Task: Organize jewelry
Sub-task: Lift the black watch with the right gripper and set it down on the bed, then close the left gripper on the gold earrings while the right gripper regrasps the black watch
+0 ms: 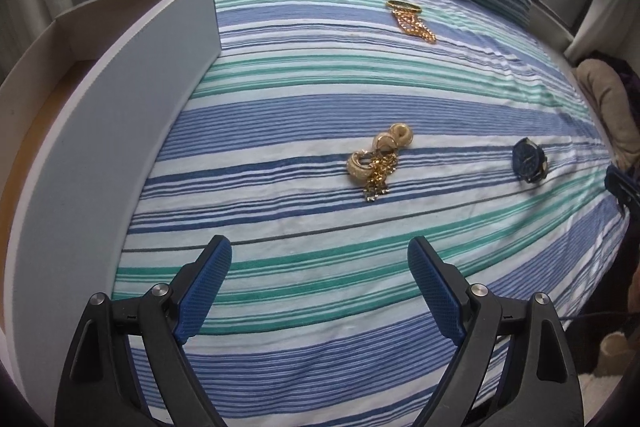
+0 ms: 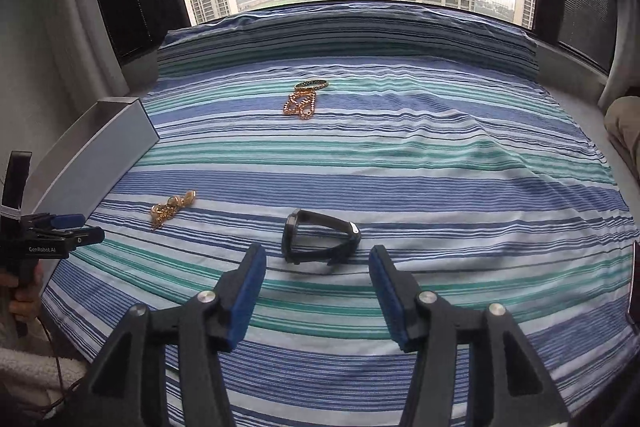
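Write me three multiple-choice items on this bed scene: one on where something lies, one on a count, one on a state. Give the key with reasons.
1. Where does the dark watch lie on the striped bedspread?
A. inside the white box
B. just ahead of the right tool
C. on top of the gold chain

2. How many separate groups of jewelry lie on the bedspread?
A. one
B. three
C. five

3. What state is the left tool in?
A. open and empty
B. shut on the earrings
C. shut on the watch

Key:
1 B: the watch sits just beyond the fingertips of the right tool.
2 B: the gold earrings pile, the watch, and the gold chain with bangle.
3 A: its jaws stand wide over bare fabric, short of the earrings, with the white box off to its left.
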A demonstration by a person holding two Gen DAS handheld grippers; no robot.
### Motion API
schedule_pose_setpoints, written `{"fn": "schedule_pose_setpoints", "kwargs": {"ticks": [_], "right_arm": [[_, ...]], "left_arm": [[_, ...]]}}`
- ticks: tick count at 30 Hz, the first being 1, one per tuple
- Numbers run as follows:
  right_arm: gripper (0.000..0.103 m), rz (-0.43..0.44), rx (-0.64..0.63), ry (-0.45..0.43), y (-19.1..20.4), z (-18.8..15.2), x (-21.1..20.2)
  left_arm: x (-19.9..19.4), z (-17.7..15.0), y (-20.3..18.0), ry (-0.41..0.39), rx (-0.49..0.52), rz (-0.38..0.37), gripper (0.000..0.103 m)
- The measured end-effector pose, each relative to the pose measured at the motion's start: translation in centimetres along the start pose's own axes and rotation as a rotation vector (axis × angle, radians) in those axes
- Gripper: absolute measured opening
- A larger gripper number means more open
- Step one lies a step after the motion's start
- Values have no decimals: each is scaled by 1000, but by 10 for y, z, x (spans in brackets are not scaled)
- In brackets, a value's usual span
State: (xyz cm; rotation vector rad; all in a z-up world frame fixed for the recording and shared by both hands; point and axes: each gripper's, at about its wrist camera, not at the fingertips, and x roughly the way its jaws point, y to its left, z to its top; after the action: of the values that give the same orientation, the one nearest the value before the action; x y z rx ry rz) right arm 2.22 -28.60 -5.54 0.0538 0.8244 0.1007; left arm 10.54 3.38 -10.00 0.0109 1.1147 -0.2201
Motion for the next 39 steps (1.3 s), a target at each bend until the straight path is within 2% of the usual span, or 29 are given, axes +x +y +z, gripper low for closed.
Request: {"fn": "schedule_pose_setpoints", "kwargs": {"ticks": [5,11,13,14,16,17,22,29,32,35,37,39], "right_arm": [[55,-4,61,28,-16,-16,-1],[55,40,85,18,-8,-20,-3],[55,55,91,11,-6,-20,-5],[55,60,90,8,-5,-20,-6],[55,63,89,0,-4,-20,-8],[55,64,89,-3,-3,-20,-9],[55,66,119,-6,-11,-21,-6],[55,43,152,-14,-29,-14,-9],[55,41,137,0,-36,-5,-3],[55,76,36,38,-28,7,8],[55,121,-93,71,-11,10,17],[55,129,-221,105,10,11,30]], "left_arm": [[28,17,-31,4,111,-11,91],[65,45,-55,-22,219,15,86],[77,50,-58,-1,252,19,74],[80,51,-57,0,259,-2,68],[75,52,-57,-20,272,-18,45],[72,52,-58,-18,284,-33,26],[55,49,-49,-16,225,-81,24],[-20,39,-16,-90,54,-218,24],[-46,39,-10,-118,21,-228,24],[-66,40,-5,-140,-7,-222,24],[-72,43,-4,-147,-30,-217,24],[-82,42,0,-159,-45,-215,24]]}}
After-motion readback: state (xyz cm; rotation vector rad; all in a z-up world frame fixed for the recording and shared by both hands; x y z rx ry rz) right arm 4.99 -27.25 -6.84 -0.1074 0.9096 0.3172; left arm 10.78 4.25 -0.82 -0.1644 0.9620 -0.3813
